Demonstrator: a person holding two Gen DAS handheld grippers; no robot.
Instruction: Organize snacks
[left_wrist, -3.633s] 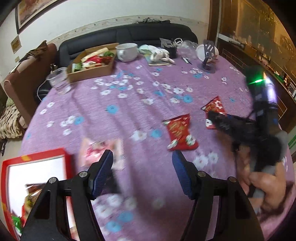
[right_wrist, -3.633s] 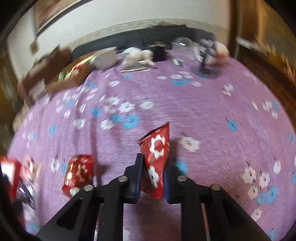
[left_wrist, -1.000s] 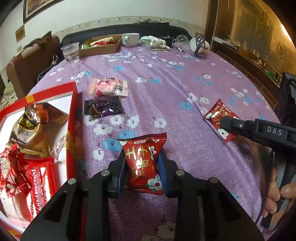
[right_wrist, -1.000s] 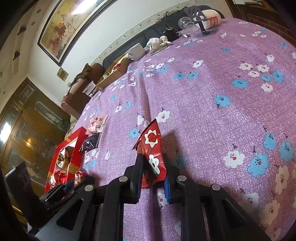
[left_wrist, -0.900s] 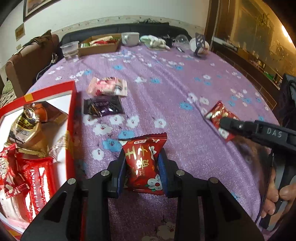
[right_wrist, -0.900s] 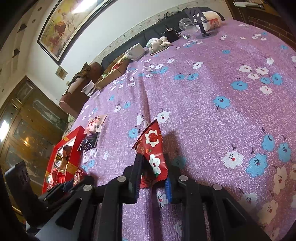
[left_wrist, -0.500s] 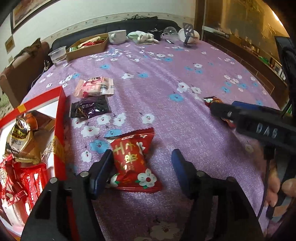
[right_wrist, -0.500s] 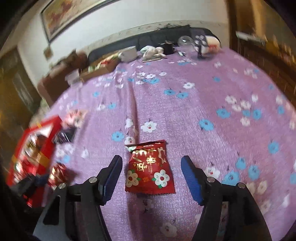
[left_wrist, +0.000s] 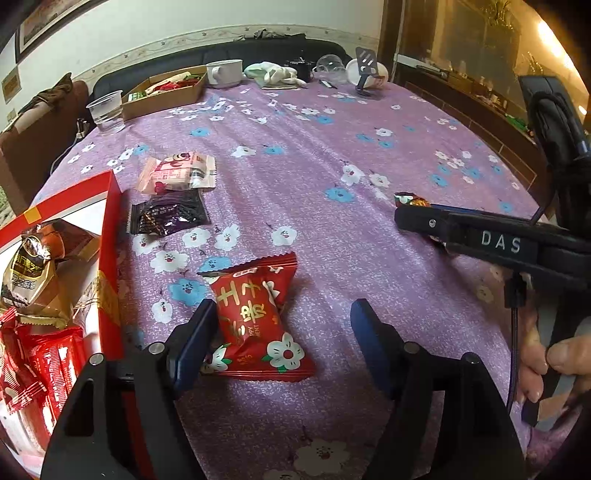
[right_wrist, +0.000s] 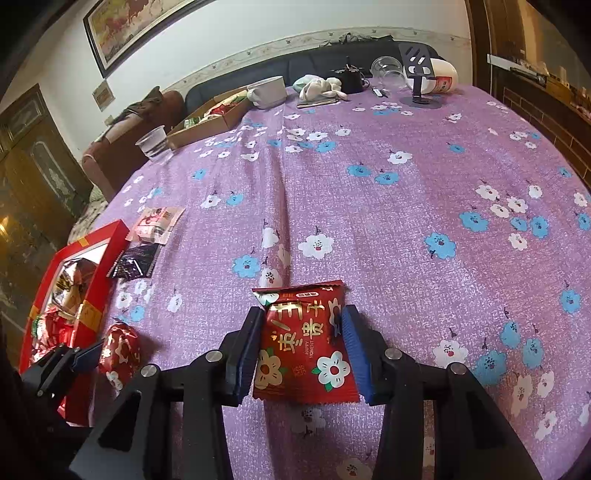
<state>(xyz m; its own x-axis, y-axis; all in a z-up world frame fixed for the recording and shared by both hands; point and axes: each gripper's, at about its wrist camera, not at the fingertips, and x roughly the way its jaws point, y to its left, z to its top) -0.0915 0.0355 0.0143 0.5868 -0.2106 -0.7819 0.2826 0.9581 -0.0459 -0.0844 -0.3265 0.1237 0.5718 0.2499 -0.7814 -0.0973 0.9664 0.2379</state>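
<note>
My left gripper (left_wrist: 280, 339) is open; a red snack packet (left_wrist: 256, 317) lies flat on the purple cloth between its fingers, against the left pad. My right gripper (right_wrist: 301, 347) has its pads closed against both sides of a second red snack packet (right_wrist: 303, 343) that rests on the cloth. The red gift box (left_wrist: 107, 229) with several snacks inside stands at the left and also shows in the right wrist view (right_wrist: 92, 295). A pink packet (left_wrist: 177, 173) and a dark packet (left_wrist: 166, 216) lie beside the box. The right gripper shows in the left wrist view (left_wrist: 417, 218).
At the table's far side stand a cardboard tray (left_wrist: 166, 92) of snacks, a plastic cup (left_wrist: 105, 110), a white bowl (left_wrist: 223, 72), a cloth (left_wrist: 273, 74), a glass and a phone stand (left_wrist: 365, 74). A dark sofa lies behind.
My left gripper opened and let its red packet down onto the cloth. My right gripper laid its packet flat, opened half a second ago, and now has closed on it again.
</note>
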